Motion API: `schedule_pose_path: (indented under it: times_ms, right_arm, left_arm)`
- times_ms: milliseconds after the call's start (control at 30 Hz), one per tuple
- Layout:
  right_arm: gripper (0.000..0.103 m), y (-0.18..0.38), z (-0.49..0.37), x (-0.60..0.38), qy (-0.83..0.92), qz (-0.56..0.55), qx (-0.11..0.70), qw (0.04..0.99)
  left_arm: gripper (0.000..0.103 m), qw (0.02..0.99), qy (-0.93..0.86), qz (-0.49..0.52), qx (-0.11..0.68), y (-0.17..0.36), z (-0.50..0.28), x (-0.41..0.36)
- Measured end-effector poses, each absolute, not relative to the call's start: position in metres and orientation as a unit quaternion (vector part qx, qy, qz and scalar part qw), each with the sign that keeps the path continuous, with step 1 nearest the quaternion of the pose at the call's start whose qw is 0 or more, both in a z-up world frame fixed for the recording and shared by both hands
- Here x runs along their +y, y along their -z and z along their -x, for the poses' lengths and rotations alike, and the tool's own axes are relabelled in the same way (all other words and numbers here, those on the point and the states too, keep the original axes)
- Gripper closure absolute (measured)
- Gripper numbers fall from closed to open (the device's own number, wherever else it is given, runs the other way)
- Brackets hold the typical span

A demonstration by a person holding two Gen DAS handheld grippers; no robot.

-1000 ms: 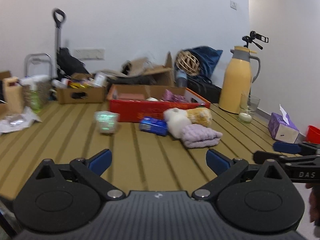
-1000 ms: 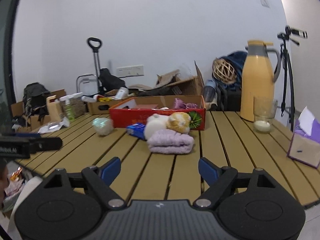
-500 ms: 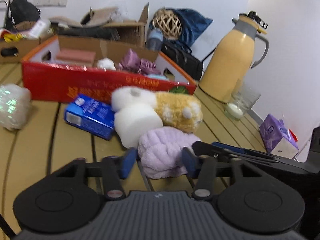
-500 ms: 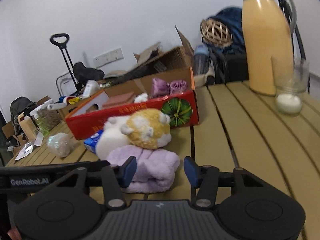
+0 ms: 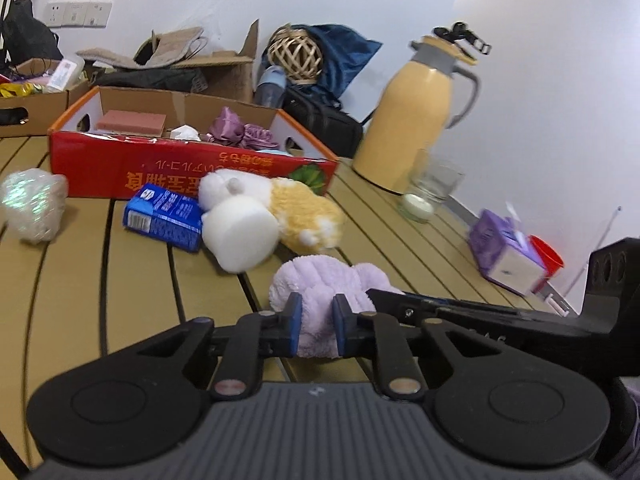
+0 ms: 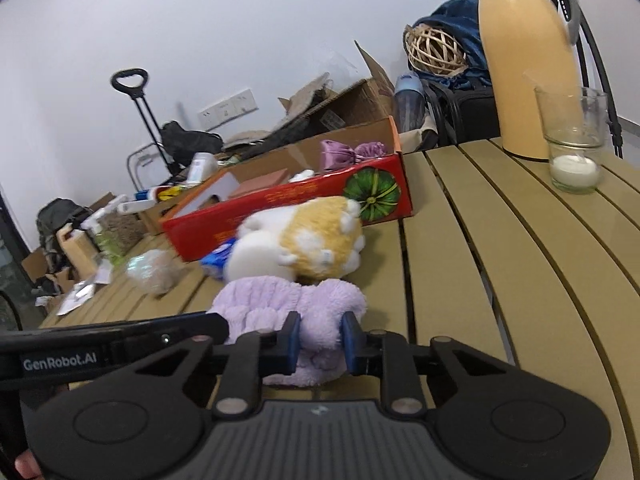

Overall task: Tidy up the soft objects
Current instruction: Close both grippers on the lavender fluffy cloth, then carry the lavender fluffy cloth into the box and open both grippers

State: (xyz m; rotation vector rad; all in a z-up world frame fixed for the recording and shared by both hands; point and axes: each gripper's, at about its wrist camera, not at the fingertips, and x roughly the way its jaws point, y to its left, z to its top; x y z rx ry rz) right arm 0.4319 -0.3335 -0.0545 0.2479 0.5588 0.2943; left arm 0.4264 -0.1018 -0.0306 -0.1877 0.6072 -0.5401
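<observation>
A folded lilac fluffy towel (image 5: pixel 320 280) lies on the slatted table; it also shows in the right wrist view (image 6: pixel 288 300). My left gripper (image 5: pixel 316 328) is shut on its near left edge. My right gripper (image 6: pixel 320 342) is shut on its near right edge. Behind the towel lie a white and yellow plush toy (image 5: pixel 280 208), a white foam roll (image 5: pixel 240 236) and a blue packet (image 5: pixel 164 216). A red cardboard box (image 5: pixel 180 168) behind them holds purple cloth (image 5: pixel 240 132) and a pink sponge (image 5: pixel 132 120).
A shiny wrapped ball (image 5: pixel 34 204) lies at the left. A yellow thermos jug (image 5: pixel 416 120), a glass with a candle (image 5: pixel 428 196) and a purple tissue box (image 5: pixel 504 248) stand at the right. Cardboard boxes and bags crowd the table's far edge.
Both grippers moved forward from the table's near edge to the lilac towel and closed their jaws on it, one at each side.
</observation>
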Motion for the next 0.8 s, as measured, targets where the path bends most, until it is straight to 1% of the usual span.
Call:
schedule_pose_path:
  times_ms: [100,233,467,633,800]
  right_arm:
    - [0.083,0.036,-0.395,-0.326,-0.155,-0.117,0.252,0.948]
    - [0.083,0.01,-0.353,-0.309,-0.175,-0.091,0.211,0.957]
    - [0.083,-0.02,-0.318,-0.286,-0.205,-0.075,0.173,0.96]
    - [0.083,-0.029,-0.324,-0.272,-0.214,-0.058,0.165,0.961]
    - [0.083,-0.047,-0.371,-0.268,-0.217,-0.039,0.148,0.964]
  left_arm:
    - [0.088,0.921,0.261,0.095,0.274,0.017,-0.388,-0.092]
    - [0.088,0.936,0.252,0.096,0.228,-0.008,-0.34,-0.077]
    - [0.088,0.95,0.231,0.107,0.182,-0.032,-0.294,-0.054]
    - [0.088,0.954,0.227,0.11,0.163,-0.042,-0.298,-0.042]
    - [0.088,0.957,0.232,0.102,0.141,-0.067,-0.348,-0.041]
